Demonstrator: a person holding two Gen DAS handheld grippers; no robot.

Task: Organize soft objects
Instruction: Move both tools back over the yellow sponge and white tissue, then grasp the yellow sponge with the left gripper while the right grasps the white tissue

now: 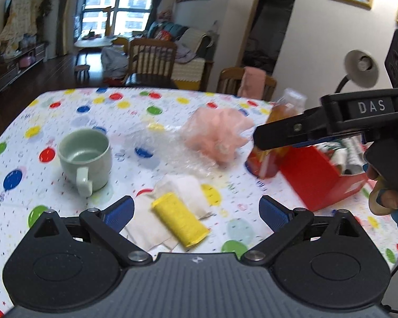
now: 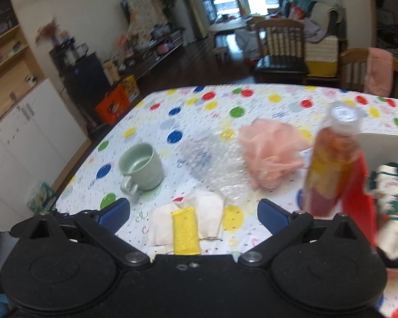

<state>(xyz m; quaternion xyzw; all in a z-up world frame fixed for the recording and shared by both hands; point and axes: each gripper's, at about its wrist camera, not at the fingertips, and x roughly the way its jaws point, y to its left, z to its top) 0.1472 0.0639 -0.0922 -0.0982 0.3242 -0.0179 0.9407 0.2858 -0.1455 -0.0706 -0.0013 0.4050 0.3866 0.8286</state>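
A yellow sponge (image 1: 180, 220) (image 2: 185, 232) lies on a white cloth (image 1: 145, 225) (image 2: 209, 212) near the table's front edge. Behind them sit a sheet of bubble wrap (image 1: 169, 145) (image 2: 212, 164) and a pink mesh bath puff (image 1: 217, 135) (image 2: 270, 151). My left gripper (image 1: 196, 212) hangs open just above the sponge and cloth, empty. My right gripper (image 2: 193, 212) is also open and empty over the same pile; in the left wrist view its black body (image 1: 331, 122) reaches in from the right above the red box (image 1: 318, 177).
A pale green mug (image 1: 86, 159) (image 2: 141, 168) stands left of the pile. An orange drink bottle (image 1: 275, 132) (image 2: 331, 164) stands beside the red box (image 2: 358, 198), which holds printed soft items (image 2: 392, 212). Wooden chairs stand beyond the dotted tablecloth (image 1: 66, 122) (image 2: 252, 106).
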